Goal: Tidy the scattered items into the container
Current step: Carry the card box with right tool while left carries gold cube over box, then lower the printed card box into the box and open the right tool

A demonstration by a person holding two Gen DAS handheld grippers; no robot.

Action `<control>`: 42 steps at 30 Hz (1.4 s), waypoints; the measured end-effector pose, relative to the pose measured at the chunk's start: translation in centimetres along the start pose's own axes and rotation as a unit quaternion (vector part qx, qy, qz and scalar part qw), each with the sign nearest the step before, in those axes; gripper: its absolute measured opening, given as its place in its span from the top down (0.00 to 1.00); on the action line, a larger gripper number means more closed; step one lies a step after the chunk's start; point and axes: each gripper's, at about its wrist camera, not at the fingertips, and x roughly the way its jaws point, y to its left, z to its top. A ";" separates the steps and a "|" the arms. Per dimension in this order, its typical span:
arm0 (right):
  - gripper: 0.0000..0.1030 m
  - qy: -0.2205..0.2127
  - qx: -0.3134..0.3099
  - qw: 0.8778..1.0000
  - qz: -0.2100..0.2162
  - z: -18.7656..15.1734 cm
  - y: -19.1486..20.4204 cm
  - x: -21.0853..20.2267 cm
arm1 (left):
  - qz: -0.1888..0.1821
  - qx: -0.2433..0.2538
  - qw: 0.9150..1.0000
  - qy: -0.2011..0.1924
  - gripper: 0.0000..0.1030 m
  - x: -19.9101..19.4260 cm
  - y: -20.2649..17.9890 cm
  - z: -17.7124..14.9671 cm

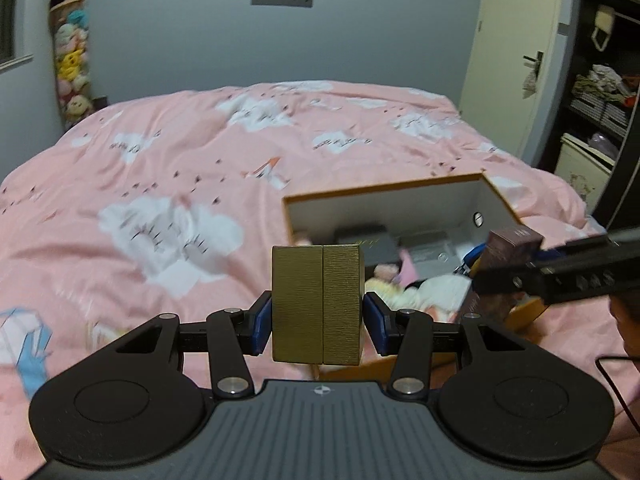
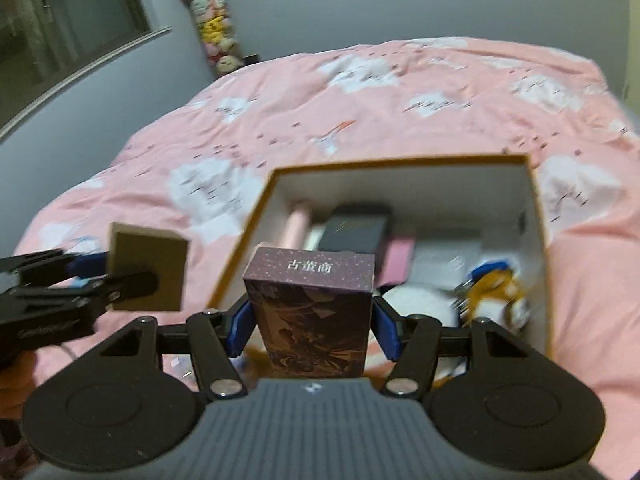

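My left gripper (image 1: 318, 316) is shut on a gold textured box (image 1: 318, 304), held upright above the bed, just left of the open orange-rimmed container (image 1: 384, 190). It also shows in the right wrist view (image 2: 148, 266). My right gripper (image 2: 314, 320) is shut on a dark purple box with white characters (image 2: 312, 312), held over the container's near edge (image 2: 400, 162). That purple box shows in the left wrist view (image 1: 508, 252) at the right. Inside the container lie a black box (image 2: 356, 228), pink items and plush toys (image 2: 492, 292).
A pink duvet with white clouds (image 1: 180, 168) covers the bed. A hanging stack of plush toys (image 1: 72, 48) is in the far left corner. A door (image 1: 516, 52) and dark shelves (image 1: 604, 92) stand at the right.
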 end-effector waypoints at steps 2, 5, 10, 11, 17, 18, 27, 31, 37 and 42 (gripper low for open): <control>0.39 0.008 0.011 1.000 -0.008 1.2 -1.1 0.8 | -0.004 0.008 1.000 -0.002 0.47 0.7 -0.4 0.6; 0.39 0.020 0.027 0.999 -0.024 3.0 -2.9 2.6 | -0.011 0.015 1.000 -0.003 0.47 1.7 -0.9 1.4; 0.39 0.038 0.035 0.997 -0.055 5.1 -5.1 5.8 | -0.017 0.021 1.000 0.000 0.47 3.6 -1.6 2.2; 0.39 0.044 0.038 0.996 -0.061 5.4 -5.5 6.5 | -0.019 0.021 1.000 0.002 0.47 4.0 -1.6 2.3; 0.38 0.087 0.040 0.992 -0.086 6.5 -7.1 10.2 | -0.025 0.026 0.999 0.013 0.47 6.2 -2.0 2.9; 0.38 0.093 0.039 0.991 -0.089 6.5 -7.3 10.8 | -0.026 0.026 0.999 0.015 0.47 6.5 -2.0 2.9; 0.39 0.122 0.056 0.986 -0.095 7.1 -8.4 14.5 | -0.031 0.023 0.999 0.035 0.47 8.5 -1.9 3.0; 0.39 0.124 0.068 0.984 -0.107 7.1 -9.0 16.0 | -0.029 0.019 0.999 0.042 0.47 9.0 -1.6 3.0; 0.39 0.135 0.084 0.982 -0.103 7.0 -9.8 16.5 | -0.030 0.016 0.998 0.050 0.47 9.8 -1.5 2.9; 0.38 0.127 0.091 0.983 -0.097 6.8 -10.3 15.1 | -0.034 0.016 0.998 0.052 0.47 10.1 -1.6 2.8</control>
